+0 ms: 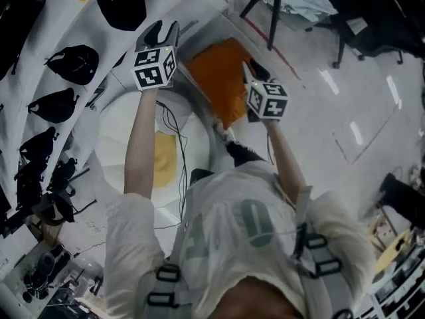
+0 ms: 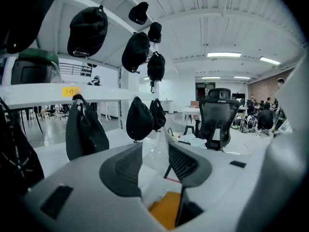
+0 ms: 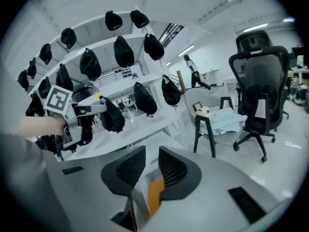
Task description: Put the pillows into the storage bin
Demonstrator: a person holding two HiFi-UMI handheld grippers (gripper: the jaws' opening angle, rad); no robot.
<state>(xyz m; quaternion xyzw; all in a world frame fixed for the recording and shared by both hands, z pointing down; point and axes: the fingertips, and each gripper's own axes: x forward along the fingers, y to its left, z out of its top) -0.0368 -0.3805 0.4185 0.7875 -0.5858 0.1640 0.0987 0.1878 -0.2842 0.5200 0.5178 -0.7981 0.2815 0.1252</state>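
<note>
Orange pillow: orange square pillow in clear plastic wrap [image 1: 222, 78], held in the air between both grippers, tilted, above the far right rim of the bin and not touching it.
Left gripper [image 1: 159, 35]: raised at the pillow's left edge. Jaws part way apart, with crumpled clear wrap caught between the ribbed pads [image 2: 128, 168]. Orange fabric shows just below them.
Right gripper [image 1: 255, 68]: at the pillow's right edge. Jaws nearly together, pinching the wrap and a strip of orange fabric, as seen in the right gripper view.
Bin: white round storage bin [image 1: 109, 138], standing on the pale floor [image 1: 319, 111] below the person's arms.
Bin contents: yellow pillow [image 1: 166, 158], lying inside near the right wall.
Left of bin: white shelving rack [image 2: 48, 94], hung with black caps [image 1: 123, 6] in rows along its edges.
Far side: black stool [image 3: 217, 124] piled with pale cloth, and just beside it a black office chair [image 3: 260, 81].
Person: white shirt [image 1: 246, 224], with both bare forearms stretched forward over the bin.
</note>
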